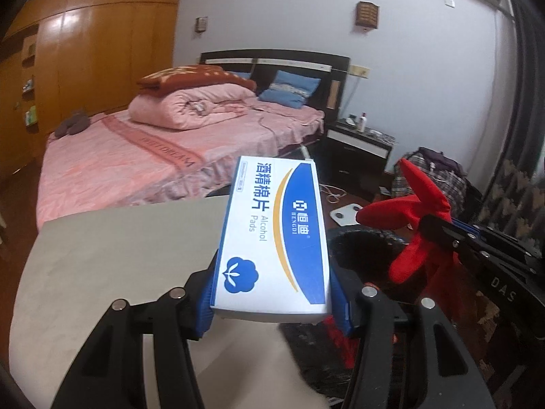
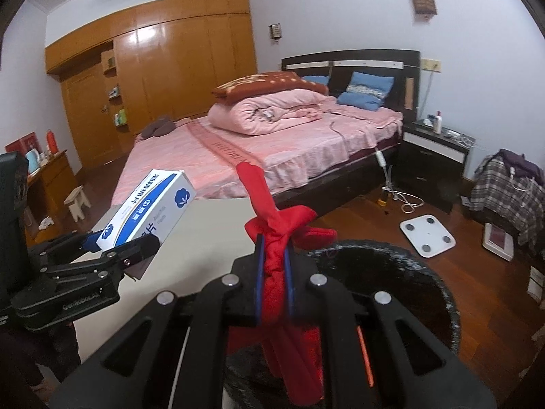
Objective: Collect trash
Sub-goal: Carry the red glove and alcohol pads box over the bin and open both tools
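My left gripper (image 1: 272,293) is shut on a white and blue box of alcohol pads (image 1: 276,235), held flat above the edge of a grey table (image 1: 112,248). The same box (image 2: 146,211) and left gripper (image 2: 119,242) appear at the left of the right wrist view. My right gripper (image 2: 274,266) is shut on the knotted top of a red plastic bag (image 2: 272,228). The bag hangs over the mouth of a black bin (image 2: 385,283). From the left wrist view the red bag (image 1: 412,211) and right gripper (image 1: 439,231) sit to the right, over the bin (image 1: 368,248).
A bed with pink bedding (image 2: 272,143) fills the room's middle, with a dark nightstand (image 2: 436,156) at its right. A white bathroom scale (image 2: 427,235) and cables lie on the wooden floor. A chair piled with clothes (image 2: 507,187) stands far right; a small stool (image 2: 76,201) at left.
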Demonstrator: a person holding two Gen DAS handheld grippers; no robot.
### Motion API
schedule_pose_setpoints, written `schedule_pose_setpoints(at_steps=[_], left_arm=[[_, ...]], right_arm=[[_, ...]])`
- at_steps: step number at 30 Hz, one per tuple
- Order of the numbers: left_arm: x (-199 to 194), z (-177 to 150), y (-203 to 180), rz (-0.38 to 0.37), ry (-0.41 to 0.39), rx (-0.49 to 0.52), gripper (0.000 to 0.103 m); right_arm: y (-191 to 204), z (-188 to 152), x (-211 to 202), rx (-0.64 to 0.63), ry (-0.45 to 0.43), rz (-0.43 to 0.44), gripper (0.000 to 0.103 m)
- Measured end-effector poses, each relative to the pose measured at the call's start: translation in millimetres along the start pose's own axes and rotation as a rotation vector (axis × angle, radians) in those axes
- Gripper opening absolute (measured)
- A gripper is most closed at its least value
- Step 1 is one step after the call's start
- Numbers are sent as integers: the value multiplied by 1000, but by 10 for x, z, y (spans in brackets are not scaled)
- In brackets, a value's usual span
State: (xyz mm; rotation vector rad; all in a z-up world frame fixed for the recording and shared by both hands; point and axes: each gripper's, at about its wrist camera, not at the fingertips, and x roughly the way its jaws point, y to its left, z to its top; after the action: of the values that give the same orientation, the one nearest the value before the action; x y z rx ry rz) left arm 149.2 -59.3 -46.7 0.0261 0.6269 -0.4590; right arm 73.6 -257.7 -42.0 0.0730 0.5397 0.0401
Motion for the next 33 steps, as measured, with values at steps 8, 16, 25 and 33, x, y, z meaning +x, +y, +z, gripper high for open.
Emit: schedule_pose_setpoints(at_steps=[8, 16, 25, 33], left_arm=[[183, -14, -409, -70, 7, 47, 55], [421, -38, -756, -132, 27, 78, 55], [729, -147, -1025, -163, 80, 118, 55], [956, -221, -1138, -185, 117, 137, 55]], right_arm=[[-393, -146, -119, 33, 5, -69, 9], [-729, -298, -180, 65, 15, -128, 9], [-1010, -459, -133, 92, 48, -168, 10], [-1168, -608, 15, 119, 88, -184, 11]])
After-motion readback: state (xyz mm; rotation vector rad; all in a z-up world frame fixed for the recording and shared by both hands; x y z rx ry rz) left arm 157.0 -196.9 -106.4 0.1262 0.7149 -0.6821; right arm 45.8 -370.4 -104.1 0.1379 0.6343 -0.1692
